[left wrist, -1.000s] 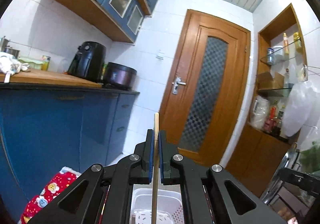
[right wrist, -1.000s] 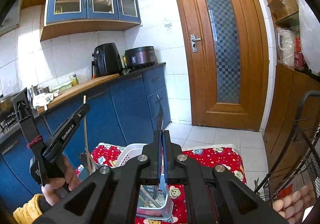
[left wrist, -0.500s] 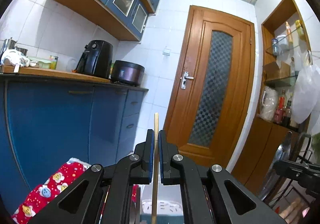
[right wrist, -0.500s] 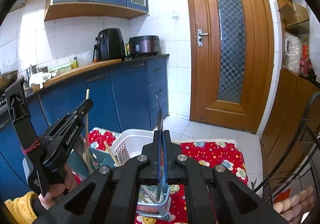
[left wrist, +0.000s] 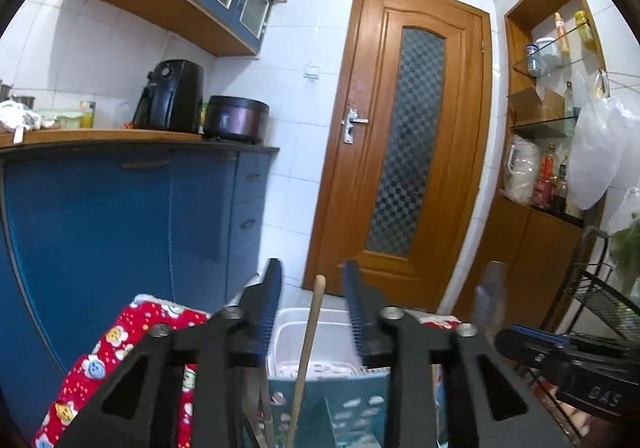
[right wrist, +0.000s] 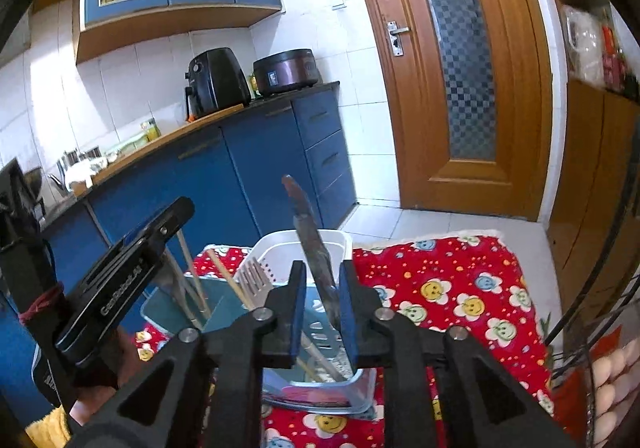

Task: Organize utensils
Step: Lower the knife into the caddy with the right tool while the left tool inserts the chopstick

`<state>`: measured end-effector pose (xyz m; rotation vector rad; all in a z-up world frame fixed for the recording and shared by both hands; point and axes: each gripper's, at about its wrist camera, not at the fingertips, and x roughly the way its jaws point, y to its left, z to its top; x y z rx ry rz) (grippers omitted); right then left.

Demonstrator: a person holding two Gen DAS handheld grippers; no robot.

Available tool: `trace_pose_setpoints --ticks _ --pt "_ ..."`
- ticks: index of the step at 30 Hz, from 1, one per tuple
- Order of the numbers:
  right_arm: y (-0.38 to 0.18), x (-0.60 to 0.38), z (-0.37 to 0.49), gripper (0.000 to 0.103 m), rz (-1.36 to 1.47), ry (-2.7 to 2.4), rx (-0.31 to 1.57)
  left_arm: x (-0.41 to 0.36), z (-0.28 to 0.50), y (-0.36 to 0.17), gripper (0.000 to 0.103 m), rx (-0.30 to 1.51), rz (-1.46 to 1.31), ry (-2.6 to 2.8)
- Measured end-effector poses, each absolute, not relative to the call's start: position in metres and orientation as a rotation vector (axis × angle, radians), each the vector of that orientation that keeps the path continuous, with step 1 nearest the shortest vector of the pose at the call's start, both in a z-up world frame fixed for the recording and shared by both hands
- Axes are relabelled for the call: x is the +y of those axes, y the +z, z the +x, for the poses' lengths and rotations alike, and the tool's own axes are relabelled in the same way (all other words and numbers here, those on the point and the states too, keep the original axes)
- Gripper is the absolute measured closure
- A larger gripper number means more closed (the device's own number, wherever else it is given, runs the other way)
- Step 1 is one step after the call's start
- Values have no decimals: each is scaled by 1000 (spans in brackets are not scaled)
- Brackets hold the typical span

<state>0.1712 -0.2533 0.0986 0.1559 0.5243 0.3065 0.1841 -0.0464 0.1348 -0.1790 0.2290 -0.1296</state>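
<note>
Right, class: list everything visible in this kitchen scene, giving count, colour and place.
wooden chopstick: one, tan, between jaws of left gripper
steel kitchen knife: one, dark, between jaws of right gripper
plastic utensil holder: one, teal, on flowered cloth
plastic basket: one, white, behind the holder
flowered cloth: one, red, beneath the holder
air fryer: one, black, on the counter
rice cooker: one, dark purple, beside the fryer
left gripper: one, black, jaws just opened
right gripper: one, black, jaws just opened
</note>
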Motion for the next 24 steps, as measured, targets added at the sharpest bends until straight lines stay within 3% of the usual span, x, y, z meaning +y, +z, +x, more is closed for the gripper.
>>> trace_pose_setpoints --ticks 11,24 --pt "118 -257 138 75 192 311 452 -37 156 150 66 267 -162 -140" --pt "100 -252 97 75 214 289 529 -28 114 149 66 378 -117 -156"
